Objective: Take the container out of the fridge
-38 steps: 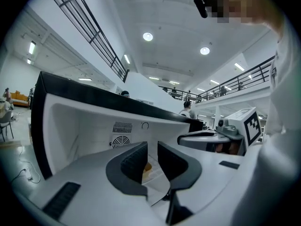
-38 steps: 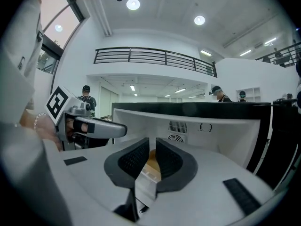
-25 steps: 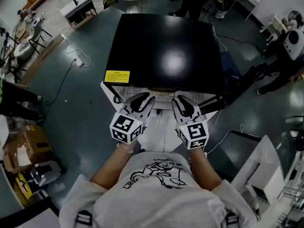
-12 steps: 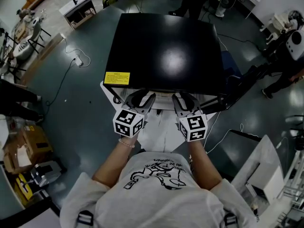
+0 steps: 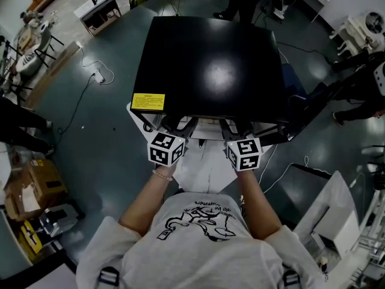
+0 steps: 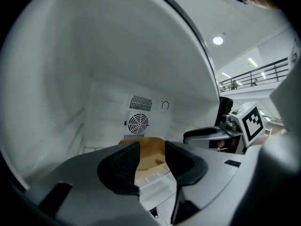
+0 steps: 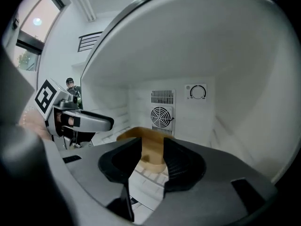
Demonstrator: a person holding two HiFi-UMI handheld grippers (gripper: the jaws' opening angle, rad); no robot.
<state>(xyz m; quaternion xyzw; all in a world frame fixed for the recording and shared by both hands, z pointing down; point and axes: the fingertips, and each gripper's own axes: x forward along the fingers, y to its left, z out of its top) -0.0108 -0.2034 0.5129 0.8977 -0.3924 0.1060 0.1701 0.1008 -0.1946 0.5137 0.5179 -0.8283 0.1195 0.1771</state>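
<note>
A tan container (image 6: 149, 158) sits on the white wire shelf deep inside the fridge, in front of the fan grille. It also shows in the right gripper view as the container (image 7: 151, 157). My left gripper (image 6: 151, 145) points at it with its jaws opening and nothing between the pads. Beside it, my right gripper (image 7: 151, 145) is likewise opening and empty. In the head view both grippers, left (image 5: 173, 129) and right (image 5: 236, 131), reach under the front edge of the black fridge (image 5: 207, 65), their fingertips hidden inside.
The fridge interior is white, with a round fan grille (image 6: 138, 123) and a dial (image 7: 198, 92) on the back wall. A yellow label (image 5: 148, 100) marks the fridge top. People stand at the far right (image 5: 361, 89); cables lie on the floor.
Both grippers have moved forward into the fridge opening, so their fingers now sit under the fridge top. Their jaws have spread wider.
</note>
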